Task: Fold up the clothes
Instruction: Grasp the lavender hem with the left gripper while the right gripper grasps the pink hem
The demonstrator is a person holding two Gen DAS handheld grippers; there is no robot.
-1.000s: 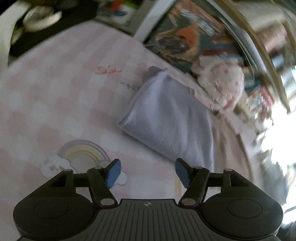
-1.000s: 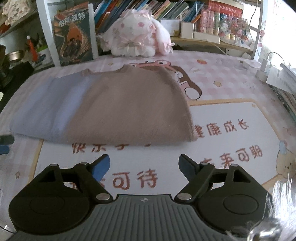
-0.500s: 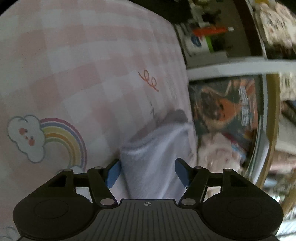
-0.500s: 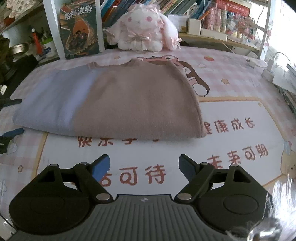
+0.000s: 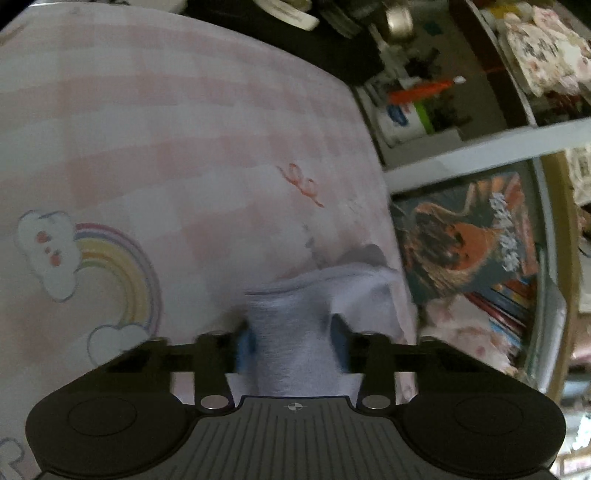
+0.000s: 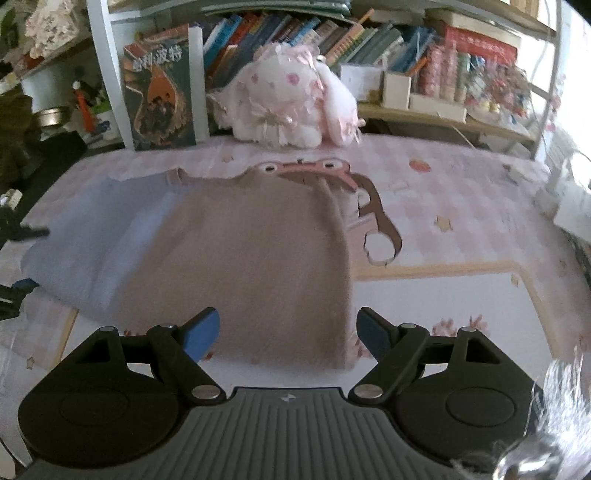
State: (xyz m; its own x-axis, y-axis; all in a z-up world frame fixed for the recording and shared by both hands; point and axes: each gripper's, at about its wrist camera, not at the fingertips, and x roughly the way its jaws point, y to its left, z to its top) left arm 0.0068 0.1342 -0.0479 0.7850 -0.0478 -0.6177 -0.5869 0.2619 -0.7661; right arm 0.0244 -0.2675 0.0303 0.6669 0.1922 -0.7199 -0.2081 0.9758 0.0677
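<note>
Left gripper (image 5: 291,345): rolled on its side, fingers just closed in on the lavender end of the folded garment (image 5: 295,332). Cloth bunches between the two blue pads and fills the gap; both pads press into it. A loose corner of the same cloth stands up just beyond the right-hand finger. Past the fingertips, bare pink checked mat (image 5: 184,129) with a rainbow-and-cloud print (image 5: 92,266) off to the left of the fingers.

Right gripper (image 6: 288,334): fingers spread wide, nothing between them but air above the cloth. The garment (image 6: 240,258) lies flat on the bench directly ahead of and partly under the fingertips; its near hem runs just in front of the left-hand pad (image 6: 201,332) and reaches almost to the right-hand finger, whose tip sits just outside the garment's right edge. No contact visible.

Garment, right wrist view: folded to a broad rectangle, brownish-pink over most of its width, lavender at the far left end. The left gripper's finger tips (image 6: 18,288) show at that lavender end, at the left border of the view.

Beyond the garment, well clear of the fingers: a pink plush toy (image 6: 288,107), an upright book (image 6: 162,96) with an orange cover figure, and a shelf of books (image 6: 332,33).
</note>
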